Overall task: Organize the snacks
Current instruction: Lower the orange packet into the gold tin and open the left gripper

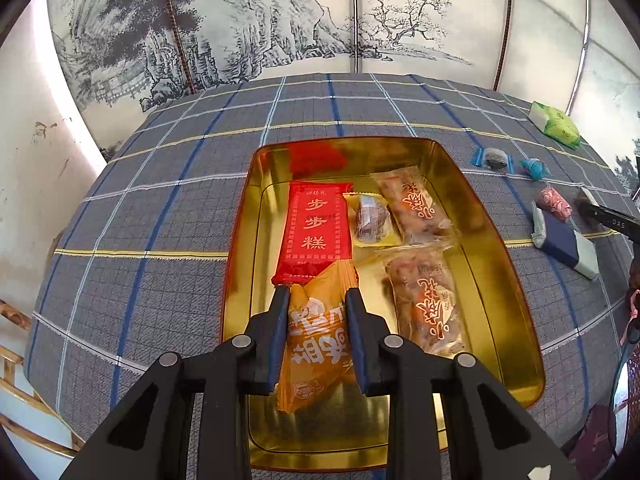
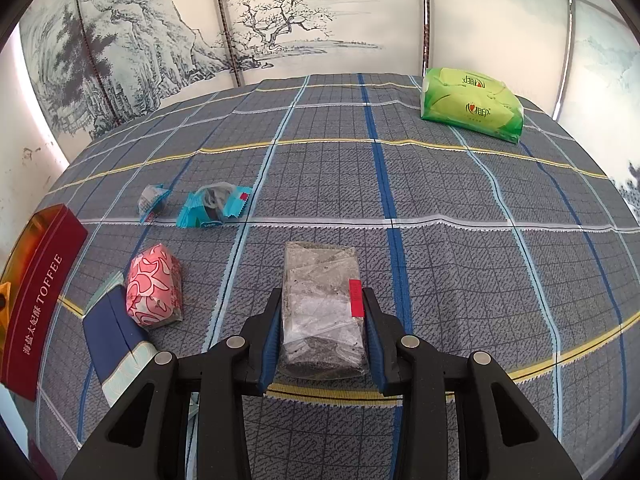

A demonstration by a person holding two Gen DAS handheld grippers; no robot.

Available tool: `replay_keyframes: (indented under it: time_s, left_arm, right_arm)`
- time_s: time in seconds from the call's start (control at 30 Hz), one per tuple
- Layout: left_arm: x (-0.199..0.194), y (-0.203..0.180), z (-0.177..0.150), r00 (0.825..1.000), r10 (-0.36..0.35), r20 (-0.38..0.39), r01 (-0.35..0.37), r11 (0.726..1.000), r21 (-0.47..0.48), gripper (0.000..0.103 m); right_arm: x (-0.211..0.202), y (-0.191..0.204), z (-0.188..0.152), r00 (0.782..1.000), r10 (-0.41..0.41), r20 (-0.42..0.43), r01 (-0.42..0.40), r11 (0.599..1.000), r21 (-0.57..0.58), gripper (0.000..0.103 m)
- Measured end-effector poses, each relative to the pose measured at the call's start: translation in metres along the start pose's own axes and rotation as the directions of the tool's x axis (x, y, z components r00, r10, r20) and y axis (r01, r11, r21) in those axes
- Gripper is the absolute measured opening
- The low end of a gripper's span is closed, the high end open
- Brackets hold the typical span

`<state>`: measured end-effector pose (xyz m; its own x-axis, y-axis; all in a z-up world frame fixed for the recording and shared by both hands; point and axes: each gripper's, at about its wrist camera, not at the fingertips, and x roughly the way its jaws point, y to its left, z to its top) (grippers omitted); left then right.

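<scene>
The gold tin (image 1: 516, 280) is the biggest of the task's things: rigid metal with upright walls, it sits on the checked tablecloth (image 1: 160, 184) toward the middle and takes snacks from above. Already in it are a red packet (image 1: 316, 228) along the left wall, a small yellow-wrapped sweet (image 1: 370, 220) beside it, and two clear-wrapped cakes (image 1: 420, 208) end to end down the right side.

The grey clear-wrapped block (image 2: 322, 312) on the right looks the heaviest of the loose pieces, firm but crumbly inside slick film, so I would hold it across its long sides, mid-length. That is where the right gripper (image 2: 322, 300) stands, its pads against both long sides and apparently clamped on the block, which rests on the cloth near the front edge, well apart from the green tissue pack (image 2: 472, 108) at the far right corner.

The orange packet (image 1: 320, 332) is lighter, a puffy crinkled film bag (slippery, and easy to crush if squeezed hard). The left gripper (image 1: 318, 300) is closed on it across its width, tilted with one end sticking out ahead of the fingertips, over the tin's near left part and touching the near end of the red packet.

Smaller ones lie loose between tin and block: a navy-and-white bar (image 2: 116, 336), a pink patterned sweet (image 2: 154, 292) touching it, and farther back two soft teal-wrapped candies (image 2: 212, 208), best pinched at the body rather than the twisted ends.
</scene>
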<state>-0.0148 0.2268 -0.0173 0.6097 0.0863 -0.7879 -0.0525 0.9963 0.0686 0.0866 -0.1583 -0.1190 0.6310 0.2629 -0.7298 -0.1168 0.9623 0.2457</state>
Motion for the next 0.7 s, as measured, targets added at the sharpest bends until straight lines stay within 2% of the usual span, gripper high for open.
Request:
replay_keyframes:
  time_s: [0.4,0.6,0.7]
  left_arm:
    - [0.0107,0.0002,-0.0025,1.0,0.013,-0.022,-0.013,1.0,0.004,0.026]
    - [0.0083,-0.0019,-0.0045,1.0,0.026,-0.002,-0.026,0.999,0.024,0.028]
    - [0.0038,-0.0037,-0.0051,0.999,0.035,0.023,-0.036,0.999,0.036,0.038]
  right_arm:
    - [0.0,0.0011,0.0003,1.0,-0.008,-0.001,0.008,1.0,-0.005,0.038]
    - [0.0012,-0.0002,0.001,1.0,-0.012,-0.006,0.012,1.0,-0.008,0.038]
    - [0.0016,-0.0016,0.001,1.0,-0.019,-0.006,0.019,1.0,-0.012,0.038]
